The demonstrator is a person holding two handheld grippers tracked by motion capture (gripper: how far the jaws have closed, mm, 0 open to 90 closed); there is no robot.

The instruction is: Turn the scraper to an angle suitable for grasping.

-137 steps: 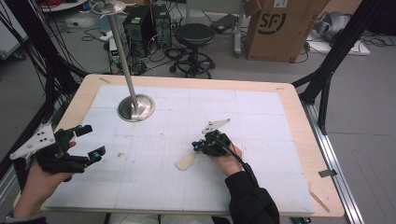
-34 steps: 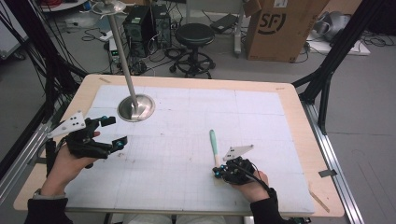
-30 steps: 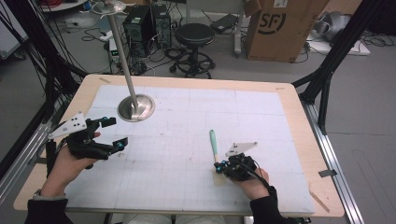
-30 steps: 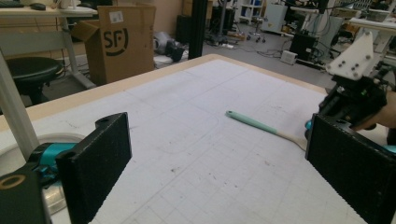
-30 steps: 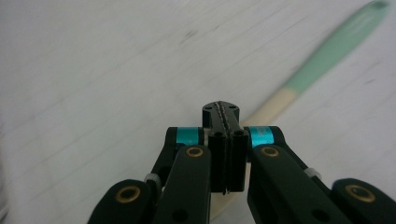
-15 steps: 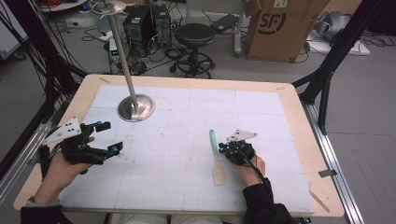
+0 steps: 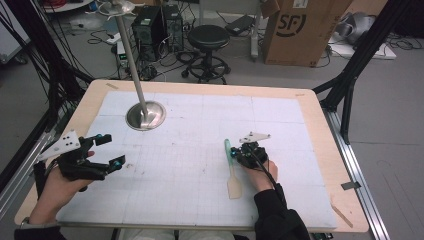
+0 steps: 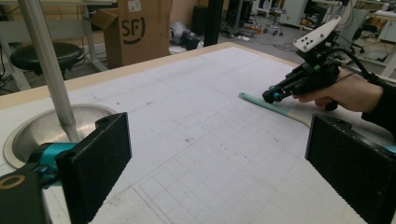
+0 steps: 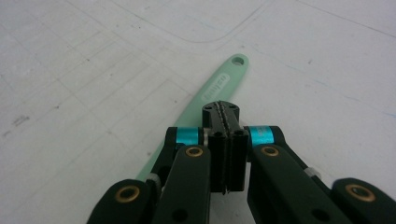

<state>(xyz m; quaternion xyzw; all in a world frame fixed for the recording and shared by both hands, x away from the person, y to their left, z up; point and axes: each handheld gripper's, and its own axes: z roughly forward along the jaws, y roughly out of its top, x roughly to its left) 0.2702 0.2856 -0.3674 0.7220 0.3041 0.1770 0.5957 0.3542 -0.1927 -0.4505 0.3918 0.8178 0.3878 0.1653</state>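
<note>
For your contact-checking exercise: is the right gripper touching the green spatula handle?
Cannot tell. In the right gripper view the shut right gripper sits over the spatula, hiding any contact or gap.

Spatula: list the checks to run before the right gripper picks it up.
1. Spatula lying flat on the white mat: ok.
2. Right gripper open for a grasp: not ok, jaws shut with nothing between them, above the green handle.
3. Left gripper open and apart from the spatula: ok.
4. Metal stand base apart from the spatula: ok.
</note>
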